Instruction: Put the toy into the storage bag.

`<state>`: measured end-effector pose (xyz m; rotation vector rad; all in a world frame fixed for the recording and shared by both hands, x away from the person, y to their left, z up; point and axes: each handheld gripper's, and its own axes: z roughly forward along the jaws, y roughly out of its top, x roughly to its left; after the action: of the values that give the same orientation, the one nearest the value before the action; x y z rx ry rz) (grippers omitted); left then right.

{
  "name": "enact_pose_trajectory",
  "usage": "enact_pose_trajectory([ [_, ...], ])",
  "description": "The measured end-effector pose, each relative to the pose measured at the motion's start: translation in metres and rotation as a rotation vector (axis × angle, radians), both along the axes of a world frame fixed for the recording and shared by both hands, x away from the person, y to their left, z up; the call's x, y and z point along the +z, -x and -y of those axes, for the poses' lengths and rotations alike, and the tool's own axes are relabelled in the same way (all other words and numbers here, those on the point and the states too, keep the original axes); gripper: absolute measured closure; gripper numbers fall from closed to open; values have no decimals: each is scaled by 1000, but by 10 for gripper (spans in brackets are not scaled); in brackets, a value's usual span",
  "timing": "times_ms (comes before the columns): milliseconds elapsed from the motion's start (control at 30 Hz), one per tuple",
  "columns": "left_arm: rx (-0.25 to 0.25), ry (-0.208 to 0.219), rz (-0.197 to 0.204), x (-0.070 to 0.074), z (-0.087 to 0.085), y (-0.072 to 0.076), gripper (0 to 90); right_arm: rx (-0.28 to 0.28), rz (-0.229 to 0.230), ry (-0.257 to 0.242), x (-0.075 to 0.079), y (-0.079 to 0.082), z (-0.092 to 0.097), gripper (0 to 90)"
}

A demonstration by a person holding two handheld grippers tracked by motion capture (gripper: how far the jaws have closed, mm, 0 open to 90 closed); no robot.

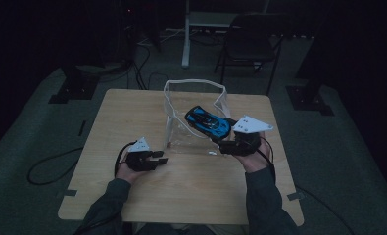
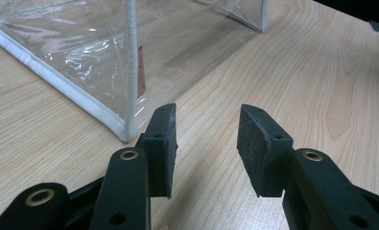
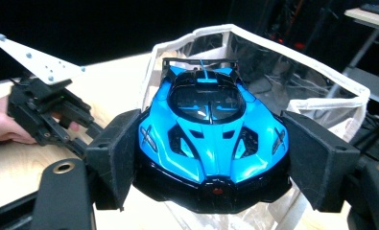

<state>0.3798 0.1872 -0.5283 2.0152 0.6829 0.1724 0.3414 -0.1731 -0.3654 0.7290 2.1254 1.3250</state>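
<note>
A blue and black toy sports car (image 1: 206, 121) hangs tilted over the open top of a clear plastic bag (image 1: 193, 83) with white trim, standing on the wooden table (image 1: 191, 196). My right gripper (image 1: 221, 133) is shut on the car's front end; in the right gripper view the car (image 3: 211, 124) sits nose-first between the pads (image 3: 115, 158) with the bag (image 3: 321, 81) behind it. My left gripper (image 1: 161, 157) rests open near the bag's near left corner. In the left gripper view it (image 2: 208, 120) holds nothing, and the bag's corner (image 2: 124, 129) lies just ahead and to the left.
A dark folding chair (image 1: 252, 41) and a white table leg (image 1: 186, 34) stand beyond the table. Black stand bases (image 1: 76, 88) (image 1: 308, 98) flank its far corners. Cables (image 1: 49, 166) loop on the floor at the left. My left gripper (image 3: 48, 110) appears in the right gripper view.
</note>
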Motion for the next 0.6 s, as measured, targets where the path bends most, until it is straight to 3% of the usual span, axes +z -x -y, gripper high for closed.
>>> enact_pose_trajectory([
  [167, -1, -2, 0, 0, 0, 0, 588, -15, -3, 31, 2, 3, -7, 259],
  [333, -4, -5, 0, 0, 1, 0, 588, -18, -11, 25, 4, 2, -9, 260],
  [600, -3, -3, -1, 0, 1, 0, 588, -44, -36, 52, -5, -3, -16, 262],
])
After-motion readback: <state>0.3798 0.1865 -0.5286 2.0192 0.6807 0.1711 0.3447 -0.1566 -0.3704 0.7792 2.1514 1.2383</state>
